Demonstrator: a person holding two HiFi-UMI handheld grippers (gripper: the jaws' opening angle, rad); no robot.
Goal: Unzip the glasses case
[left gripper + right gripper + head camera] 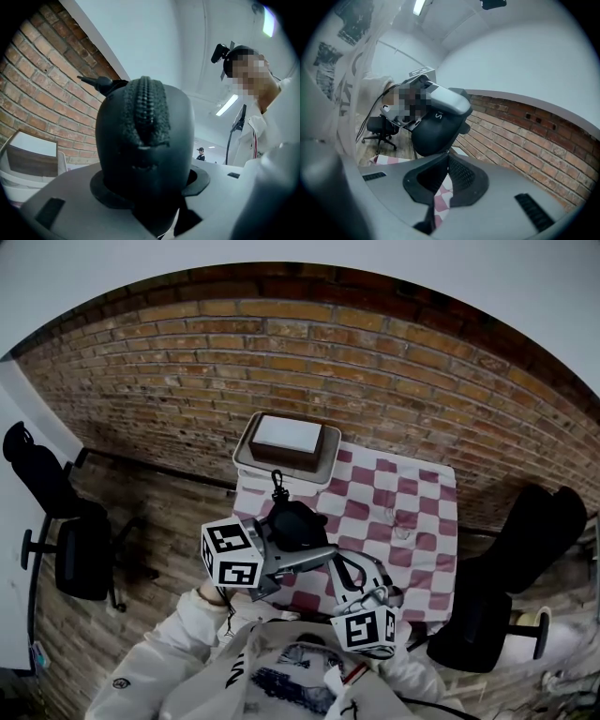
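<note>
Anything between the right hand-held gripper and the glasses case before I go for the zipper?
Nothing visible. The left hand-held gripper clamps the glasses case, zipper facing its camera. The right hand-held gripper has its closed tips right at the case's edge.

Top: loose white long-sleeved garment [164,657], dark blue chest print.
Left wrist: thin dark band [214,597], possibly a bracelet.
Right gripper [446,161]: grey shell, black ribbed pads [464,176].

Soft, even indoor light from ceiling strip lights [227,105] leaves only faint shadows, all views bow strongly with dark vignetted corners, and the close glasses case [145,140] looms dark and blurred.
</note>
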